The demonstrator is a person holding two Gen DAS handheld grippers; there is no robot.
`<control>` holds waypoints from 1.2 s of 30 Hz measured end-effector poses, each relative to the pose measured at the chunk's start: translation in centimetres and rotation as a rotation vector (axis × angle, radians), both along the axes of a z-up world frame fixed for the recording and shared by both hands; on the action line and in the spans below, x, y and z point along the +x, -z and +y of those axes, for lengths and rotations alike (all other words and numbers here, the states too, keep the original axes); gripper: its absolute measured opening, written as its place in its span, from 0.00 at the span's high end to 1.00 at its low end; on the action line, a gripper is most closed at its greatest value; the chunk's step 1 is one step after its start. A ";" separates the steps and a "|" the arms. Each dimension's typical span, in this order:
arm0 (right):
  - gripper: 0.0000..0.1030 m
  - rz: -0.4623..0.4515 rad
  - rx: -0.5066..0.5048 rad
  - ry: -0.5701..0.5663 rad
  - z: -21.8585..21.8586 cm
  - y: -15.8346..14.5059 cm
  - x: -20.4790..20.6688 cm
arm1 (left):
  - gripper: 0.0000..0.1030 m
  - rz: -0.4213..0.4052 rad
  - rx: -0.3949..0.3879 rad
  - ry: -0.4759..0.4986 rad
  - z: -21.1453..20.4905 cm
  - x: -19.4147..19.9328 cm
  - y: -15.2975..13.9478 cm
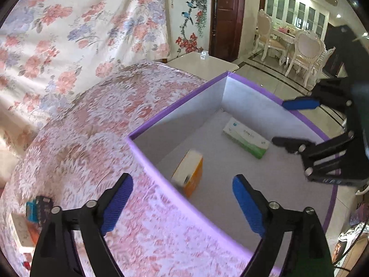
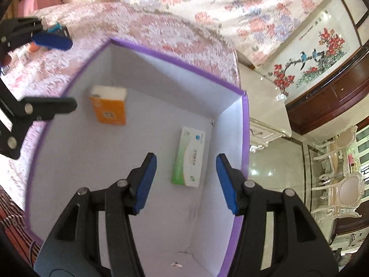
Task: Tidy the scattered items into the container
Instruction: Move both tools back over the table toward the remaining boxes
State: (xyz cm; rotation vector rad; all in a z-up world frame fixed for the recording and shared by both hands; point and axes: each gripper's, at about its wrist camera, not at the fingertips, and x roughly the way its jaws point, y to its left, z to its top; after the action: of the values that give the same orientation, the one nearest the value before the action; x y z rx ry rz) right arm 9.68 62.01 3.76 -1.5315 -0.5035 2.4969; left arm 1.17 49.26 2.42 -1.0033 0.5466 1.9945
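From the left wrist, the left gripper point(image 1: 182, 204) hangs spread wide and empty over the near rim of the purple box point(image 1: 147, 152). Inside lie an orange carton point(image 1: 190, 175), blurred and tipped against the near wall, and a green-and-white carton point(image 1: 245, 138) flat on the floor. The right gripper point(image 1: 280, 122) reaches in from the far side, also parted with nothing between its fingers. More small packets point(image 1: 30, 217) sit on the floral cloth point(image 1: 92, 127) at the left edge, outside the box.

From the right wrist, that gripper point(image 2: 186, 180) hovers above the box point(image 2: 245, 138) interior, wide apart and bare, the green carton point(image 2: 190, 157) just beyond its fingers, the orange one point(image 2: 108, 106) near the far wall. I'd guess the loose packets point(image 2: 25, 53) come next: approach square, close on the long faces, lift clear of the rim
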 end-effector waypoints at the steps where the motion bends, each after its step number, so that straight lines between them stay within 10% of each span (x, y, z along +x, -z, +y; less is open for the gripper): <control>1: 0.44 0.017 -0.004 -0.009 -0.8 -0.6 0.1 | 0.09 0.002 0.004 -0.005 -0.7 0.2 -0.1; 17: 0.37 0.093 -0.069 -0.204 -15.7 -2.1 -1.9 | 0.00 0.042 0.005 -0.216 -18.5 -0.8 0.7; 36: 0.34 0.046 -0.236 -0.430 -33.3 3.5 -9.5 | 0.00 -0.004 0.046 -0.534 -39.3 -4.1 4.8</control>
State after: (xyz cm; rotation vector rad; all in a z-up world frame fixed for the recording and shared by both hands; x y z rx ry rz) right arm 0.22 28.74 0.22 -1.5789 -0.6041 3.0036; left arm -2.88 9.98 -2.35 -1.2152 0.2395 2.4538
